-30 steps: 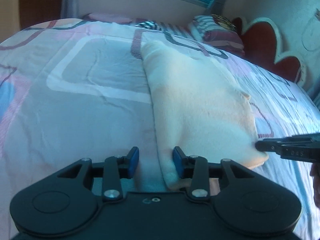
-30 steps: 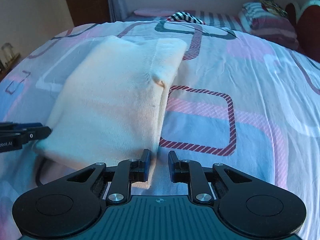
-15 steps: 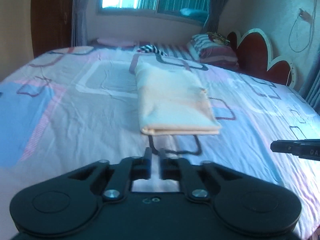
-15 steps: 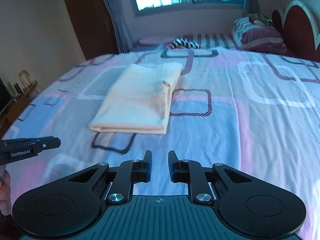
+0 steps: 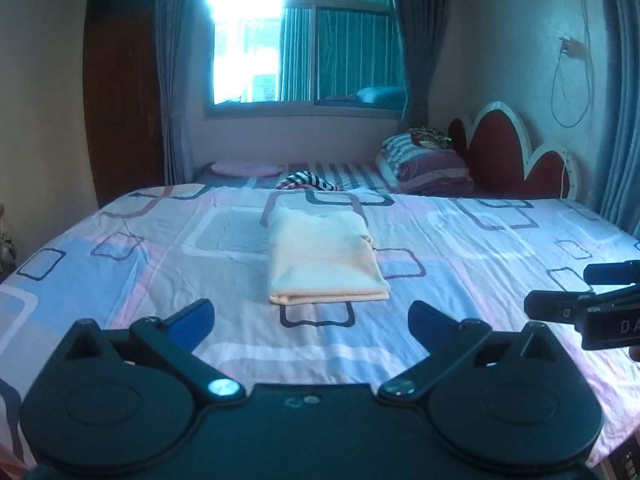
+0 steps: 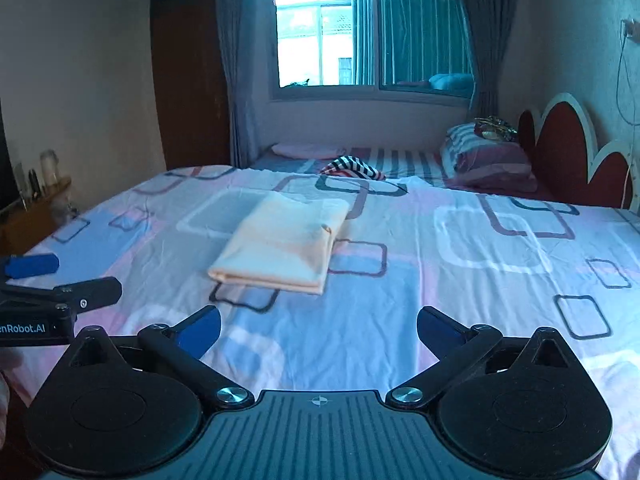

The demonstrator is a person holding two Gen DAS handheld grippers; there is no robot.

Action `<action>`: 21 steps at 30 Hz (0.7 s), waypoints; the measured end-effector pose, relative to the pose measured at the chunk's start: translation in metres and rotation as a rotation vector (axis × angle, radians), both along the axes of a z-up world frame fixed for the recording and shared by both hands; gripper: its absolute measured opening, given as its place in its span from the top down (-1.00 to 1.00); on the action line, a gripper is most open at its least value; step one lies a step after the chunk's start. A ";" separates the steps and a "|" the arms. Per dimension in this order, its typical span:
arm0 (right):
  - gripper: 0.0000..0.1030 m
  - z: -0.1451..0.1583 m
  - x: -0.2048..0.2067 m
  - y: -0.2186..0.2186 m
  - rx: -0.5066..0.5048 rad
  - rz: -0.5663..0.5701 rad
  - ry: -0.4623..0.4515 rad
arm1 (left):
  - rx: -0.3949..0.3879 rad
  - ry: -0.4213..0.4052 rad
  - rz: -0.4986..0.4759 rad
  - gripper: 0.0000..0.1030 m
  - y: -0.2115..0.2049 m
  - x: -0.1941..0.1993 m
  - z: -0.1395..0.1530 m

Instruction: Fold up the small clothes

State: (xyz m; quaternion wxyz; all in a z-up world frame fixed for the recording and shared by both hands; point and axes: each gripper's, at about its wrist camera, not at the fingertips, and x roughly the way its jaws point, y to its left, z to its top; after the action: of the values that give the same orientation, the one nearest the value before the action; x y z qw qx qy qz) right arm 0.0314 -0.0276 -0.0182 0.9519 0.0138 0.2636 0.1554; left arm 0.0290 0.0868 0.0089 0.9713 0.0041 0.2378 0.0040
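The folded cream garment lies flat on the bed, at twelve o'clock from both tongs. Left tongs and right tongs have just spread wide, empty, well apart from it, apparently because folding looks finished.

Cream-coloured garment lies folded into a flat, neat rectangle near the middle of my bed sheet, long axis running away from me, layered fold edge at the near end. A small corner or tab pokes out along its right edge, about halfway up. It lies flat on the sheet, over the printed rounded squares, with its near edge covering the top of a dark-outlined one; its surface is smooth with only faint creases.
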 end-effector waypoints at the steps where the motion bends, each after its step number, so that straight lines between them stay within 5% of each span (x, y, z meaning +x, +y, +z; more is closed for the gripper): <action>1: -1.00 0.000 -0.005 -0.003 0.009 -0.005 -0.001 | -0.006 -0.003 0.001 -0.99 -0.001 -0.004 0.000; 21: -1.00 0.024 -0.066 -0.029 0.040 -0.022 -0.057 | -0.026 -0.029 0.012 -0.99 -0.015 -0.065 0.025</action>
State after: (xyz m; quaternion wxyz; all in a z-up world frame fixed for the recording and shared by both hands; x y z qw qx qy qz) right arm -0.0350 -0.0564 0.0058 0.9602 0.0313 0.2329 0.1507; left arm -0.0355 0.0722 0.0339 0.9745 -0.0099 0.2239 0.0070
